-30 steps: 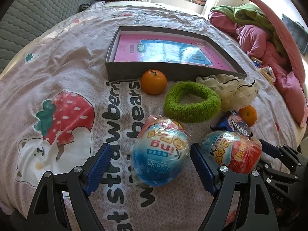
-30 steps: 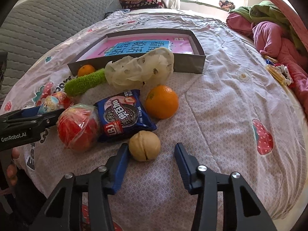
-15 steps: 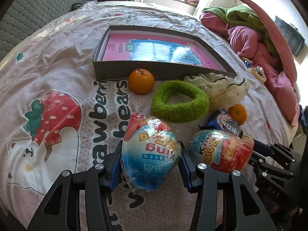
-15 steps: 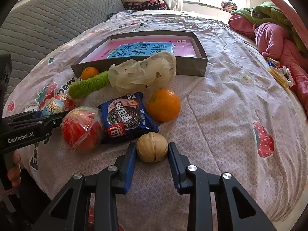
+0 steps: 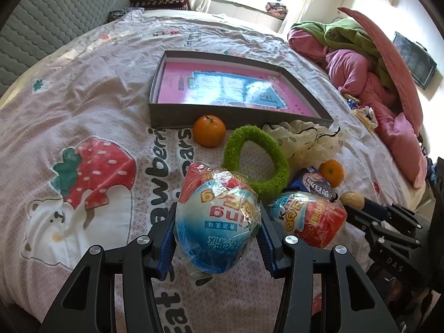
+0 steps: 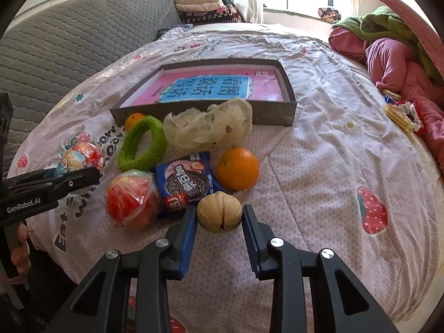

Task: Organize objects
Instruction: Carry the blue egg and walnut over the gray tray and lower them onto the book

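Left gripper (image 5: 217, 236): both blue pads are pressed against the sides of a blue-and-white wrapped ball (image 5: 217, 227), which sits pinched between them, near the front edge of the bed. Its crinkled film carries a red patch on the far side.

Right gripper (image 6: 219, 227): pads clamped on a walnut (image 6: 219, 212), one pad on each side, with the seam of the shell facing the camera. The walnut sits low over the pink printed bedspread (image 6: 333, 166); whether it still rests on the cloth cannot be told.

Immediately left of the walnut lies a red wrapped ball (image 6: 133, 198), touching a blue biscuit packet (image 6: 186, 183) on its right. A large orange (image 6: 238, 168) stands just right of the packet and beyond the walnut. Farther off, a green fuzzy ring (image 6: 143, 147) lies flat, with a cream hair scrunchie (image 6: 208, 127) bunched to its right. A small orange (image 6: 134, 119) sits beyond the ring, against the near wall of a shallow grey box (image 6: 272, 115). The box holds a pink and blue book laid flat on its floor.

In the right wrist view, fingers (image 6: 20, 245) of the person's hand show at the left edge below the left gripper's body. A heap of pink and green clothing (image 6: 396, 52) lies at the far right of the bed.
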Tool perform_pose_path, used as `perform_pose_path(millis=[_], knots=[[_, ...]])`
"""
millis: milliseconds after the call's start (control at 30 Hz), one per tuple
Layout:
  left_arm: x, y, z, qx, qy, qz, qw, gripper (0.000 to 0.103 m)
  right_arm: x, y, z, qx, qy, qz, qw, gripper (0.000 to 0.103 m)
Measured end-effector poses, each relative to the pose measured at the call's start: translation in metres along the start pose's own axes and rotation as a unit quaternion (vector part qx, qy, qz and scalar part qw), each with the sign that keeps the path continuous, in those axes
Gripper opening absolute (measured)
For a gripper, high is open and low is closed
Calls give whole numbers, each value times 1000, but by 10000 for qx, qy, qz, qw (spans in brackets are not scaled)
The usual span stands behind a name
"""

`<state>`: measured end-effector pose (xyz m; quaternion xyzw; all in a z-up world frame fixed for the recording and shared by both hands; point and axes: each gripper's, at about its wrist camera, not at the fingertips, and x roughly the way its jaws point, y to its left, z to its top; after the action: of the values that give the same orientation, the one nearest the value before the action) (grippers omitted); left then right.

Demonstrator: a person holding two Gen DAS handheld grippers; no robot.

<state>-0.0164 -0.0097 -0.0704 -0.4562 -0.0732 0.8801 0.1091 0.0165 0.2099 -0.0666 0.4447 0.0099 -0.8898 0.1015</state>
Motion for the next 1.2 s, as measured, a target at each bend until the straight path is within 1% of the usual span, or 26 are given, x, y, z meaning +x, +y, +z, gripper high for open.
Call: perform_pose_path(millis=[433, 633, 767, 967, 1200], knots=[[-31, -4, 9, -2, -336, -97, 9994, 52, -28, -2, 23, -105, -359, -104, 9992, 34], [-45, -14, 24, 136, -503, -76, 9986, 52, -43, -2, 40, -142, -597, -103, 9981, 34], [-52, -20, 33, 148, -598, -181, 9979, 52, -46, -2, 53, -119, -695, -33, 9975, 34], [-48, -27, 52, 248, -675, -253, 9971, 52, -40, 3, 71, -220, -752, -22, 9969, 34], [-29, -33, 80, 329, -713, -285, 9965, 52, -25, 2, 94, -302, -782, -65, 9965, 34]])
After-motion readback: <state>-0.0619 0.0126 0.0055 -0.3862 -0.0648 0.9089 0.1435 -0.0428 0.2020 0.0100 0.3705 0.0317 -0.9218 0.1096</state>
